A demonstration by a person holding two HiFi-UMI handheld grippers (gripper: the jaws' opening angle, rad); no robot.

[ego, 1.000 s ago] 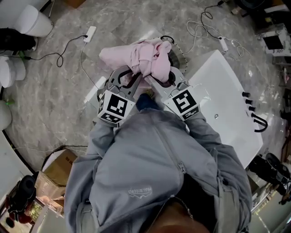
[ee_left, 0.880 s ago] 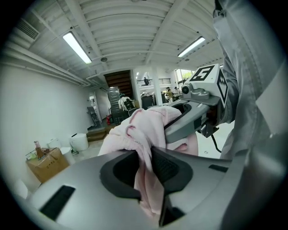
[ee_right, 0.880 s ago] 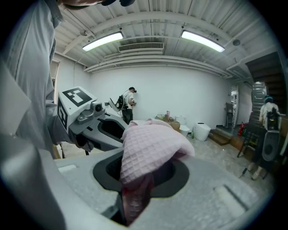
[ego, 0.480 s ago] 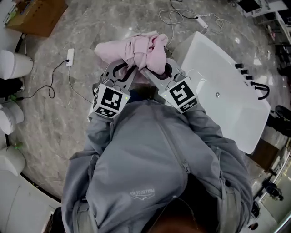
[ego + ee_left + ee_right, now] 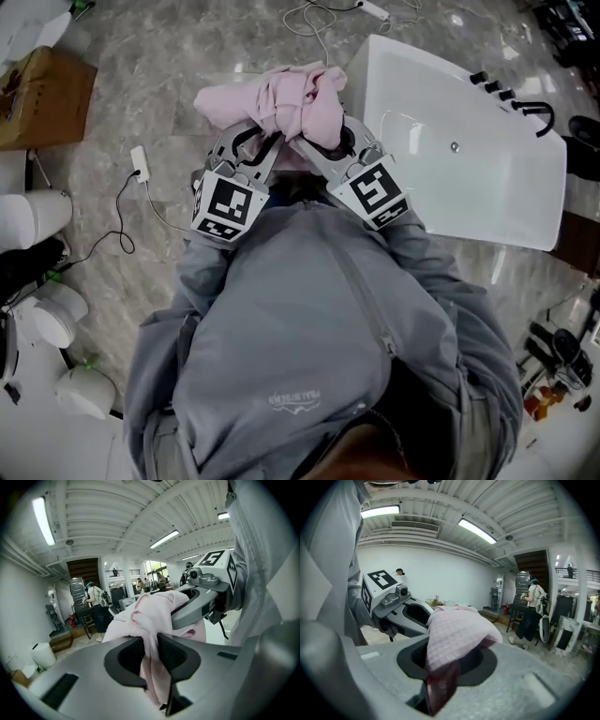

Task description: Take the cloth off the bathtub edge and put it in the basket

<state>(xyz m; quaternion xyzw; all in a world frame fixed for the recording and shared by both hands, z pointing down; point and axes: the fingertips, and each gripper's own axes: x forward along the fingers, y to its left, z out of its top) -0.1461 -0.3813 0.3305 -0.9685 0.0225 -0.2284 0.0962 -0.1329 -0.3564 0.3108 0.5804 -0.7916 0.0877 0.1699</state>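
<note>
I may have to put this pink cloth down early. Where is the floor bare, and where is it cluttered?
Bare marble lies between the cardboard box and the cloth, beyond the power strip. The bathtub basin is bare too. Crowded: white containers along the left, cables at the top.

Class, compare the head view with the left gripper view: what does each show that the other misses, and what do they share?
Only the head view: black taps, a white power strip on the floor, and the left claw's marker cube. Only the left gripper view: ceiling lights and a distant standing person. Both: the pink cloth, clamped by the left claw and right claw.
</note>
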